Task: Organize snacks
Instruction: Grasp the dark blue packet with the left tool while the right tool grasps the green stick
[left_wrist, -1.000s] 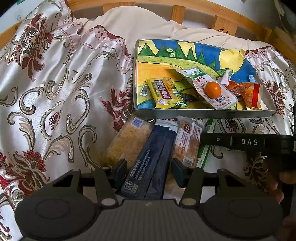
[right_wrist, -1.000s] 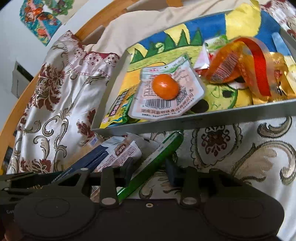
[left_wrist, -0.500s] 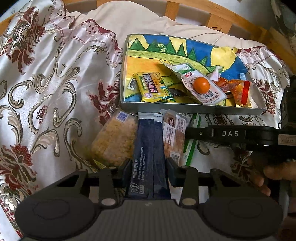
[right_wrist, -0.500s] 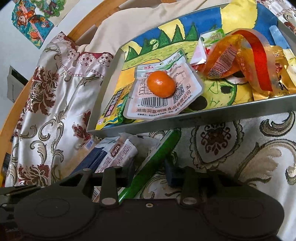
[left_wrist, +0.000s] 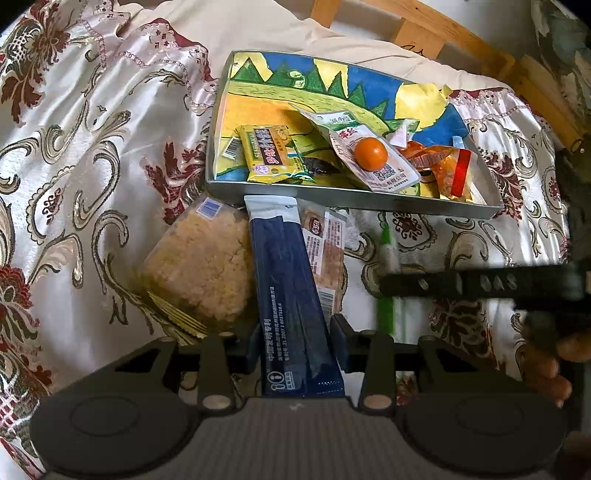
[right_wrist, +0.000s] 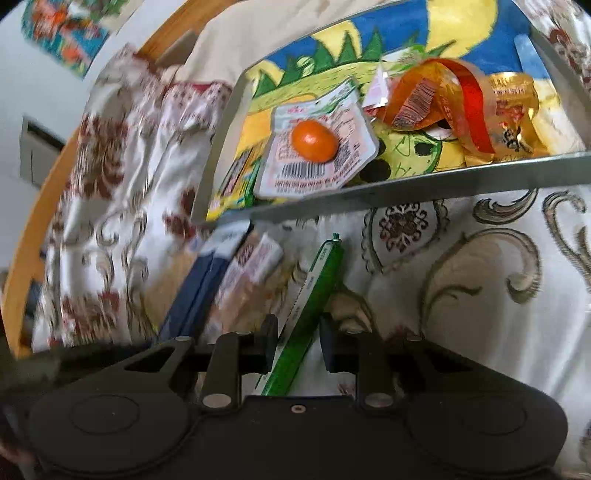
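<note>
A metal tray (left_wrist: 332, 201) with a painted bottom lies on the patterned cloth and holds several snack packets, among them a yellow packet (left_wrist: 269, 153) and a packet with an orange ball (left_wrist: 371, 153). In front of it lie a pale rice-crisp pack (left_wrist: 199, 266), a dark blue packet (left_wrist: 291, 295), a brown-and-white packet (left_wrist: 325, 247) and a green stick (right_wrist: 306, 317). My left gripper (left_wrist: 297, 341) is shut on the blue packet's near end. My right gripper (right_wrist: 295, 341) is shut on the green stick; it also shows in the left wrist view (left_wrist: 480, 286).
The tray's near wall (right_wrist: 406, 186) stands just beyond the loose packets. A wooden frame (left_wrist: 461, 33) runs behind the tray. Orange and gold wrappers (right_wrist: 461, 107) fill the tray's right side. Patterned satin cloth (left_wrist: 74, 166) covers the surface to the left.
Both grippers have closed in on their packets: the left fingers narrowed onto the blue packet, the right onto the green stick. The right view has shifted and is blurred from motion.
</note>
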